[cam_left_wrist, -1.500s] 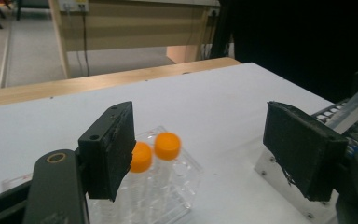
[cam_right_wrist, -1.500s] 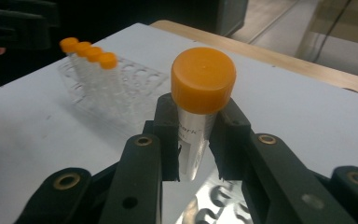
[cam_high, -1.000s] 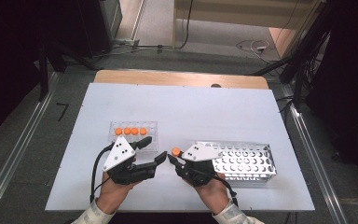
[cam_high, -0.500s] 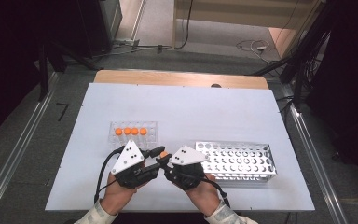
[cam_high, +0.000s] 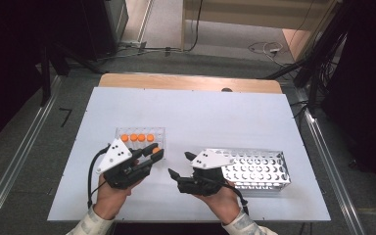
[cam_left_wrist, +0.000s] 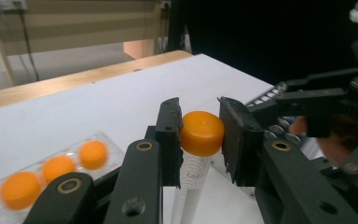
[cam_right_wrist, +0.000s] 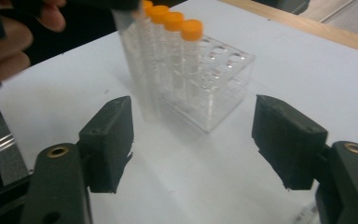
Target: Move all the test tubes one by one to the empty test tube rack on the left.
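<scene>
A clear tube with an orange cap (cam_left_wrist: 201,133) stands upright between the jaws of my left gripper (cam_left_wrist: 199,116), which has just been closing and is now shut on the tube just under the cap. In the high view the left gripper (cam_high: 155,151) hangs just in front of the clear rack (cam_high: 139,142), which holds several orange-capped tubes. My right gripper (cam_high: 179,164) sits to its right. Its jaws have just been opening and now stand wide apart, with nothing between them (cam_right_wrist: 193,121). They point at the clear rack (cam_right_wrist: 205,93).
A perforated metal rack (cam_high: 259,169) lies on the white table (cam_high: 200,112) behind the right hand, its holes bare. The table's wooden far edge (cam_high: 191,82) borders a floor with cables. Dark equipment stands at both sides.
One second ago the right gripper held the orange-capped tube. The grippers met at mid-table, the left shut on the tube, the right opened, and the two have moved apart.
</scene>
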{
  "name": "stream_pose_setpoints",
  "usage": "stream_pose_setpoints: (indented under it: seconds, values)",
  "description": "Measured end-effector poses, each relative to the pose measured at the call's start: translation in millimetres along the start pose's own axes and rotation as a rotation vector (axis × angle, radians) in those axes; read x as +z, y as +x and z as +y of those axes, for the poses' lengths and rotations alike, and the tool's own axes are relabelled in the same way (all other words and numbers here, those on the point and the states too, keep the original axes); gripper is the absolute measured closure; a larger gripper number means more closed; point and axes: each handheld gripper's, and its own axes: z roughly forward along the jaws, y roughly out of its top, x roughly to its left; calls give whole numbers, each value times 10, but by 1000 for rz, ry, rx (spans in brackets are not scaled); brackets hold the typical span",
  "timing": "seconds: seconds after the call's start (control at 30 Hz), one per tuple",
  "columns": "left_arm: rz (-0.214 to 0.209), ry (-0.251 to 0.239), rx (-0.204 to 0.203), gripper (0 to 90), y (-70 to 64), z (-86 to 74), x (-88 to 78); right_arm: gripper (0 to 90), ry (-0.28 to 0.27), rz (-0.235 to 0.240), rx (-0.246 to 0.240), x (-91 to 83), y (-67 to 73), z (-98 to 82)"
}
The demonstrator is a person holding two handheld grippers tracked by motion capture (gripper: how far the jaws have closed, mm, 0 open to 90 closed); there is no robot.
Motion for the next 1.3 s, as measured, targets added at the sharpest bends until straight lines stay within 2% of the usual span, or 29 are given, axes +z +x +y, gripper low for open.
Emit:
stream_pose_setpoints:
  seconds: [0.2, 0.43, 0.7, 0.73, 0.9, 1.0, 1.13, 1.3]
  values:
    - [70, -22, -44, 695, 222, 71, -157, 239, -8, -36, 39, -134, -169, -104]
    - [141, -38, -73, 695, 431, 151, -341, 231, -35, -87, 77, -360, -362, -182]
    - [221, -20, -58, 695, 570, 172, -441, 231, -61, -132, 106, -517, -516, -228]
    - [244, -20, -47, 695, 585, 168, -447, 231, -60, -135, 108, -522, -529, -234]
    - [316, -47, -32, 695, 665, 125, -445, 232, -63, -147, 115, -546, -566, -247]
    - [339, -67, -33, 695, 719, 82, -426, 233, -67, -154, 124, -557, -581, -247]
    - [353, -64, -38, 695, 776, 14, -377, 234, -68, -158, 124, -554, -587, -249]
    - [346, -66, -53, 694, 832, -68, -319, 235, -67, -160, 124, -556, -594, -251]
